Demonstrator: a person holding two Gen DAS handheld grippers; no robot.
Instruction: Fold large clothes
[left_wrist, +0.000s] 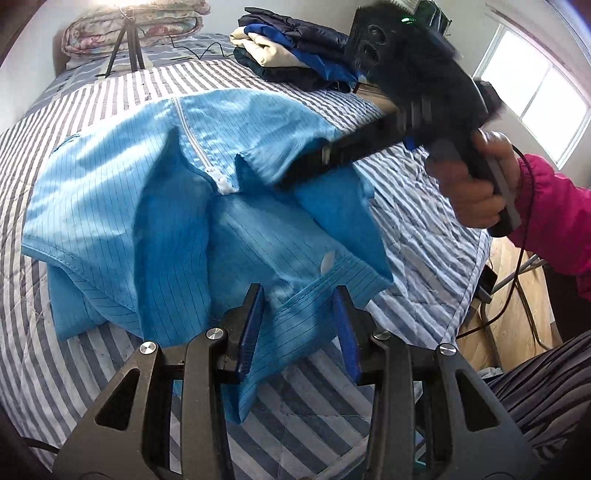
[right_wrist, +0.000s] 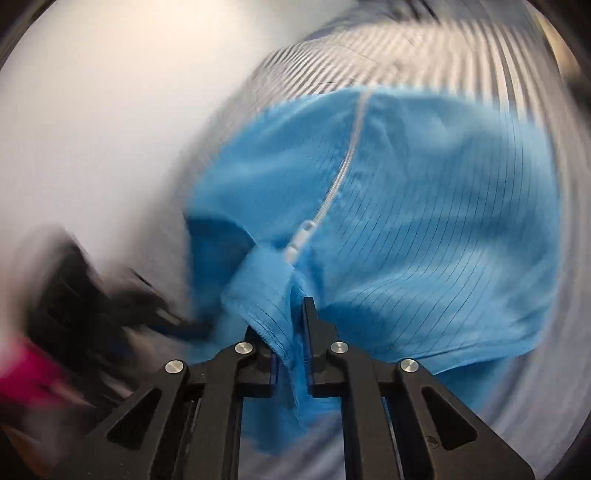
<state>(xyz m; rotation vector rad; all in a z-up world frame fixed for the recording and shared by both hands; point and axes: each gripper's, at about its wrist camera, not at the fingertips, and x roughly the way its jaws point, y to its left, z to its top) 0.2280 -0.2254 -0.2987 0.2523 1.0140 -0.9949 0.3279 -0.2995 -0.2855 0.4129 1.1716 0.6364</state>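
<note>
Your right gripper (right_wrist: 291, 314) pinches the blue jacket (right_wrist: 424, 221); your left gripper (left_wrist: 299, 306) stands open around its edge.

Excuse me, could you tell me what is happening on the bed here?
A person in a pink sleeve is folding a light blue zip-front garment on a striped bed cover, using a handheld tool in each hand. The right tool is shut on a bunch of fabric just below the white zipper pull. The left tool stands open with a flap of the garment between its fingers, not pinched. A stack of folded clothes sits at the far side.
</note>
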